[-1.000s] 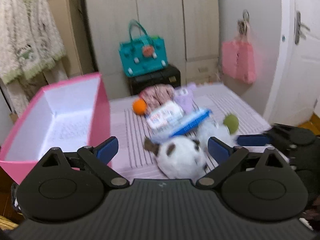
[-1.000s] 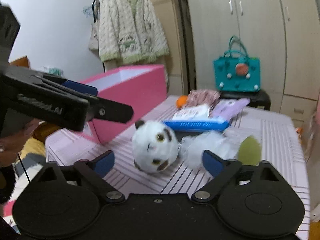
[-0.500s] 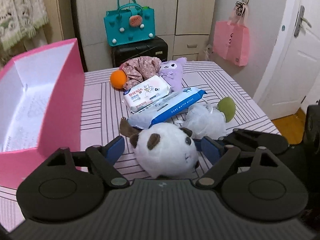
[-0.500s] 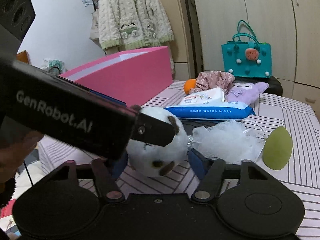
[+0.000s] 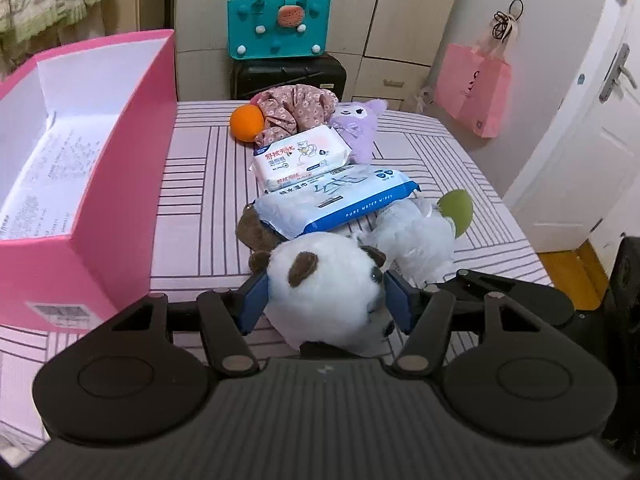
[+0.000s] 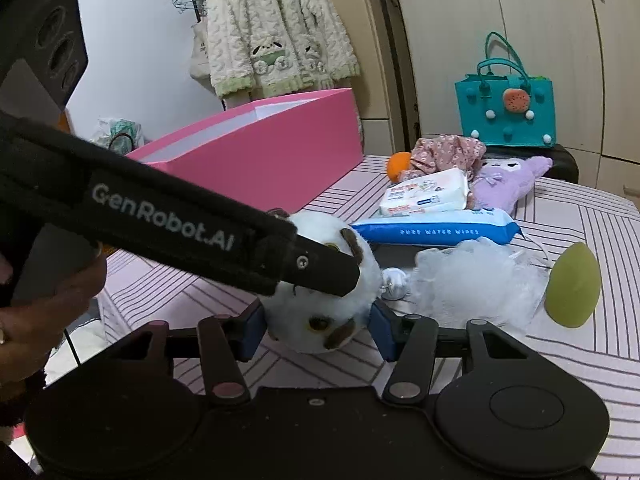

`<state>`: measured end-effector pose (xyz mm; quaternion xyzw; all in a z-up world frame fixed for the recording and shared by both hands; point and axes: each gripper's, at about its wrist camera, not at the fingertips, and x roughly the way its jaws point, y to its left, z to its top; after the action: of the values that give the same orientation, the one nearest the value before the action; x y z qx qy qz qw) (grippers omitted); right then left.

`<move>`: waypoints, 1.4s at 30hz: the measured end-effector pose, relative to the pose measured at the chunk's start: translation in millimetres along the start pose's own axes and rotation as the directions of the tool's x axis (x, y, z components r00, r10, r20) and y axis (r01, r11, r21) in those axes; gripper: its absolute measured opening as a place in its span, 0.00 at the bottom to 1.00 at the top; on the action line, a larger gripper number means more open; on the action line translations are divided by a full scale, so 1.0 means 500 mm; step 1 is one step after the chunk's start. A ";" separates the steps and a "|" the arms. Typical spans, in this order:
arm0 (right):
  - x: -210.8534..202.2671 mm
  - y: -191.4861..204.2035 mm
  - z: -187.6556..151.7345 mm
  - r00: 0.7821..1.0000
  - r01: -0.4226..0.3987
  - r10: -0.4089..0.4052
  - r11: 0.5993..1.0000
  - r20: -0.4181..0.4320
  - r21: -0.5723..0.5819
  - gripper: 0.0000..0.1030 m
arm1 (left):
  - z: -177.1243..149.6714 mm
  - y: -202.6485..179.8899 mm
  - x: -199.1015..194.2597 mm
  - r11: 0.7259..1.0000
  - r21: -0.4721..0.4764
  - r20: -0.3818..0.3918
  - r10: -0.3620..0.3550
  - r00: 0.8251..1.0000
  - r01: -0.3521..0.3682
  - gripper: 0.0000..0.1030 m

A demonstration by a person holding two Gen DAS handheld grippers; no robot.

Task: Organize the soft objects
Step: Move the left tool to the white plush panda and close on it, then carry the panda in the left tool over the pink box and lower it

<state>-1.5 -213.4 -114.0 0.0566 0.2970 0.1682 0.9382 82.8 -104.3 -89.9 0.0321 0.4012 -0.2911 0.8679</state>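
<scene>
A white plush toy with brown ears [image 5: 328, 288] lies on the striped table near its front edge. My left gripper [image 5: 326, 300] is shut on it, blue pads pressing both sides. My right gripper [image 6: 318, 328] is shut on the same plush toy [image 6: 320, 320] from the other side; the left gripper's finger crosses over it in the right wrist view. An open pink box [image 5: 132, 160] stands on the left with a white, empty inside. Behind the plush lie a white mesh sponge [image 5: 412, 236], a green sponge [image 5: 456, 208], two wipes packs [image 5: 336, 200], a purple plush [image 5: 360, 128], floral cloth [image 5: 296, 108] and an orange ball [image 5: 247, 122].
A teal handbag [image 5: 276, 28] sits on a black case behind the table. A pink bag [image 5: 472, 88] hangs on the wall at right, beside a white door. A knitted cardigan [image 6: 276, 36] hangs at the back left. The table's right edge drops off near the green sponge.
Both grippers moved in around the white plush toy and closed on it; one second ago both were open and short of it.
</scene>
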 end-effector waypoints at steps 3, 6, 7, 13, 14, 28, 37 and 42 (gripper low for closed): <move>-0.010 0.004 0.000 1.000 -0.019 0.019 1.000 -0.003 0.011 0.58 | -0.005 -0.005 -0.015 1.000 0.004 -0.005 0.010 1.000 -0.010 0.59; -0.021 0.012 0.001 0.999 -0.030 0.030 0.999 -0.010 0.011 0.58 | -0.005 -0.003 -0.032 1.000 -0.009 -0.022 0.005 1.000 -0.005 0.59; -0.026 0.017 0.003 0.999 -0.033 0.033 0.999 -0.015 0.008 0.58 | -0.007 -0.003 -0.037 1.000 -0.010 -0.026 0.006 1.000 -0.006 0.59; -0.055 0.037 0.023 0.996 -0.062 0.061 0.998 -0.058 -0.016 0.58 | -0.007 -0.012 -0.076 1.000 -0.002 -0.057 0.005 0.998 -0.005 0.60; -0.057 0.036 0.031 0.995 -0.072 0.071 0.997 -0.065 -0.013 0.58 | -0.005 -0.012 -0.082 1.000 -0.005 -0.059 0.004 0.998 -0.004 0.60; -0.090 0.088 0.142 0.968 -0.190 0.170 0.977 -0.182 -0.097 0.58 | 0.044 0.004 -0.193 1.000 0.006 -0.111 0.005 0.994 -0.004 0.59; -0.076 0.146 0.201 0.941 -0.282 0.245 0.949 -0.233 -0.139 0.58 | 0.058 0.046 -0.263 0.998 -0.034 -0.125 0.043 0.991 -0.047 0.59; -0.071 0.179 0.234 0.935 -0.311 0.265 0.932 -0.234 -0.187 0.58 | 0.064 0.068 -0.304 0.996 -0.047 -0.086 0.070 0.994 -0.074 0.59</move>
<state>13.7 -142.7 19.1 -0.0224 0.3601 0.3414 0.8679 45.3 -12.3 34.6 0.0373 0.4432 -0.2479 0.8607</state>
